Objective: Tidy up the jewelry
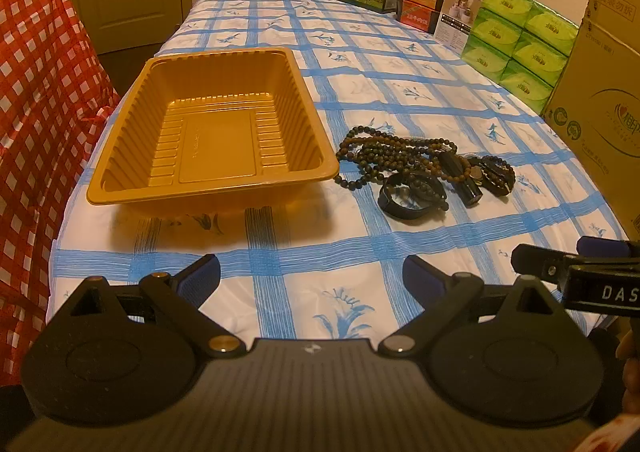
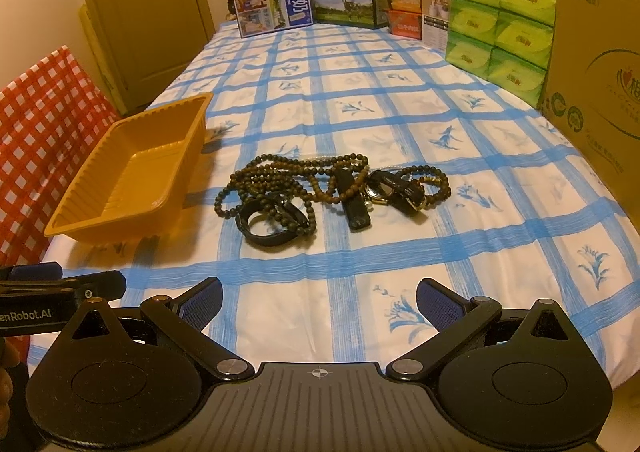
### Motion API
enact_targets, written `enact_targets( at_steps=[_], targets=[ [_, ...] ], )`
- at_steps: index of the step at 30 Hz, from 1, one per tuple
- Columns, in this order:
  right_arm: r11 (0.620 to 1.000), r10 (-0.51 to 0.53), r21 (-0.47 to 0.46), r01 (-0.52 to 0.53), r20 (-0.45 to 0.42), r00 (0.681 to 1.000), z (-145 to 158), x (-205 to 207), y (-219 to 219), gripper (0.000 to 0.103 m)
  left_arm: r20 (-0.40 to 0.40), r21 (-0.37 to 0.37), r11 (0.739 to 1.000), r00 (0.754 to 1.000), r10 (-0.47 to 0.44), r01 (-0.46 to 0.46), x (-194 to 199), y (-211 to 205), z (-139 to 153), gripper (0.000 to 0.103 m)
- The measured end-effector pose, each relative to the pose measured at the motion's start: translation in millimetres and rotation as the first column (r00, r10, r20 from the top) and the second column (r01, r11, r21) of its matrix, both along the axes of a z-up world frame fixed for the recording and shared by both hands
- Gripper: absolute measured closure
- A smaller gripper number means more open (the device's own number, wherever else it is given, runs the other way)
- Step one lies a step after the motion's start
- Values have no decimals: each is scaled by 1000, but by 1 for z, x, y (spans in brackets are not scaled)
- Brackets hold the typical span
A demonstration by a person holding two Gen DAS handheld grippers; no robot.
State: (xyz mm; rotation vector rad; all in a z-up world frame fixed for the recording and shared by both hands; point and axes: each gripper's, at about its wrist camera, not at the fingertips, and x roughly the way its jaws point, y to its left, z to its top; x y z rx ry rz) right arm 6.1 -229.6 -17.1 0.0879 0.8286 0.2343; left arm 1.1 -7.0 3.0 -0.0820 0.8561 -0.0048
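Inspector: Jewelry (image 2: 332,191) lies in one tangled heap on the tablecloth (image 2: 360,111): bead strands (image 2: 280,175), a dark band (image 2: 268,228), a watch (image 2: 396,187). It sits just beside the tray (image 1: 212,127), to its right, not touching.

Clerk: And the tray?

Inspector: Nothing in it. No piece has been lifted; I judge the task at its first step, the approach.

Clerk: State of the tongs?

Inspector: Left gripper (image 1: 310,278) stands wide, holding nothing, facing the tray. Right gripper (image 2: 320,298) likewise wide and empty, facing the heap. Both hang near the table's front edge, apart from the pile.

Clerk: Next move?

Inspector: Likely the right gripper advances and closes on one piece. The band lies nearest, but beads lie over it. Risk: the strands interlock, so one lift may drag others.
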Motion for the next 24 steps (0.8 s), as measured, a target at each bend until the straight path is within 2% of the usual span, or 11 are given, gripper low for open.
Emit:
enact_targets(
  at_steps=[24],
  targets=[
    [1000,-4,-1,4,0,1000,-3,-1,-1,1,0,-3,1000,1000,-1,1,0,0,0,6]
  ],
)
